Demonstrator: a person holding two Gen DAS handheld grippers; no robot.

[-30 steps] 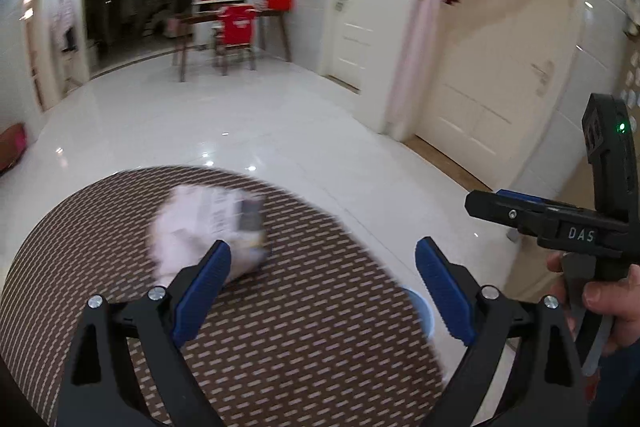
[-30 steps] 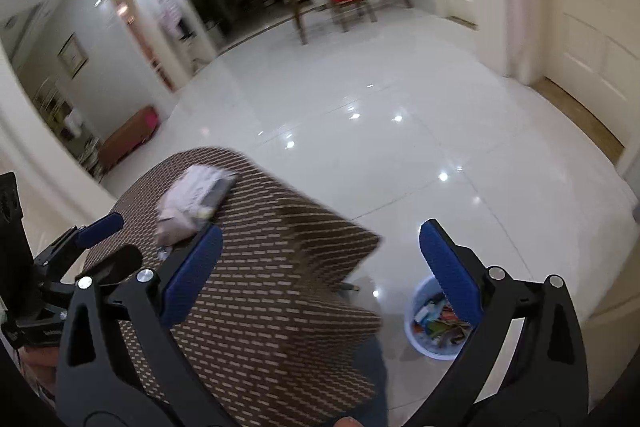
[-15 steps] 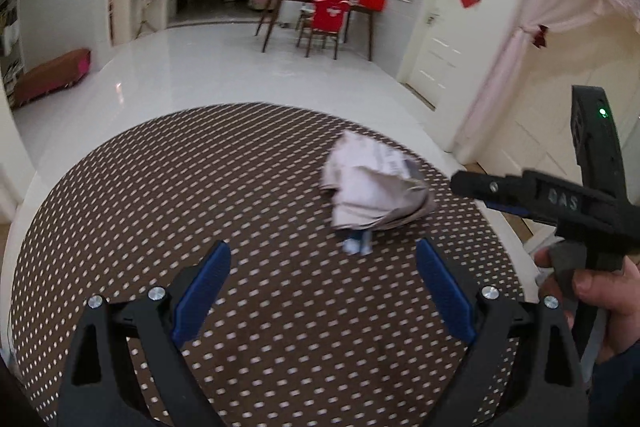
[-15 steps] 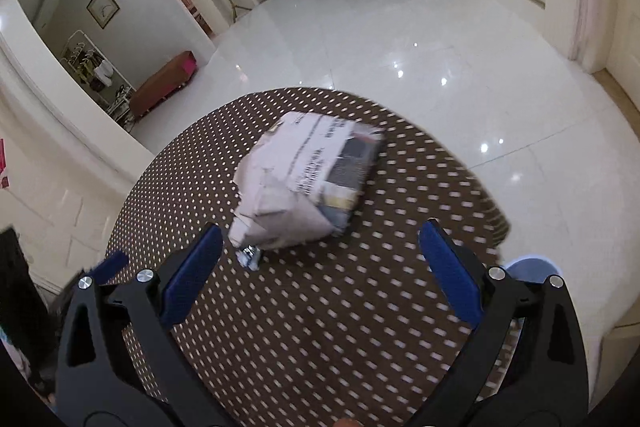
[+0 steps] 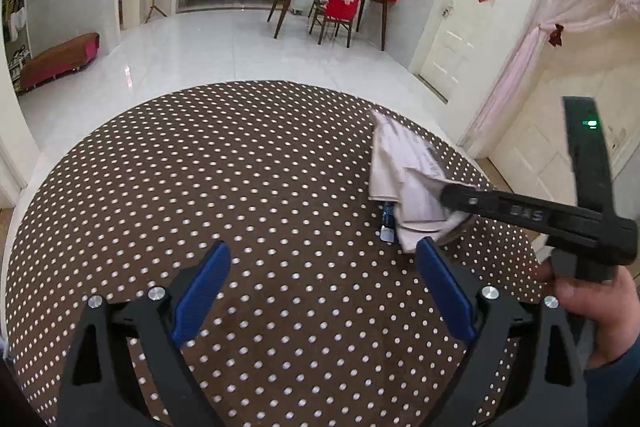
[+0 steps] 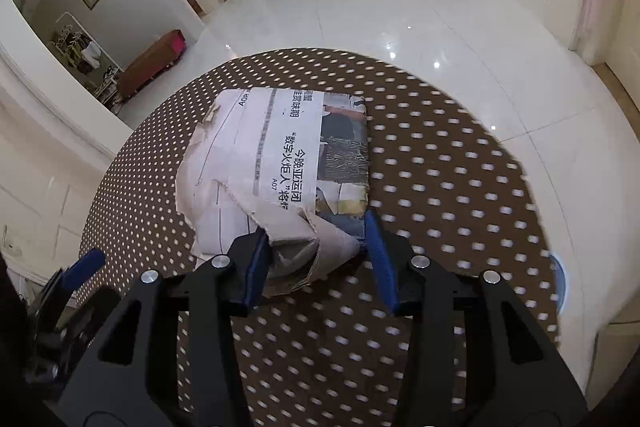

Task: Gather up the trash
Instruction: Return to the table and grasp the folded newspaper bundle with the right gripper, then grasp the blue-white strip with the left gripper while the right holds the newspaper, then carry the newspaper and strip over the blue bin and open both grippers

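right fingers [image 6: 316,259] closing round newspaper [image 6: 280,163]

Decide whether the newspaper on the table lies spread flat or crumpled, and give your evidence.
Crumpled. The newspaper sits as a folded, creased bundle with torn, curled edges on the dotted table, not spread out.

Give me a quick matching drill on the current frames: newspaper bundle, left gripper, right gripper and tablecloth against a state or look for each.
Things:
1. newspaper bundle
2. left gripper
3. right gripper
4. tablecloth

States:
A. brown with white dots
B. jaws wide apart, nothing between them
C. crumpled, lying on the table
D. jaws closing around the paper's near end

Pairs: 1-C, 2-B, 3-D, 4-A
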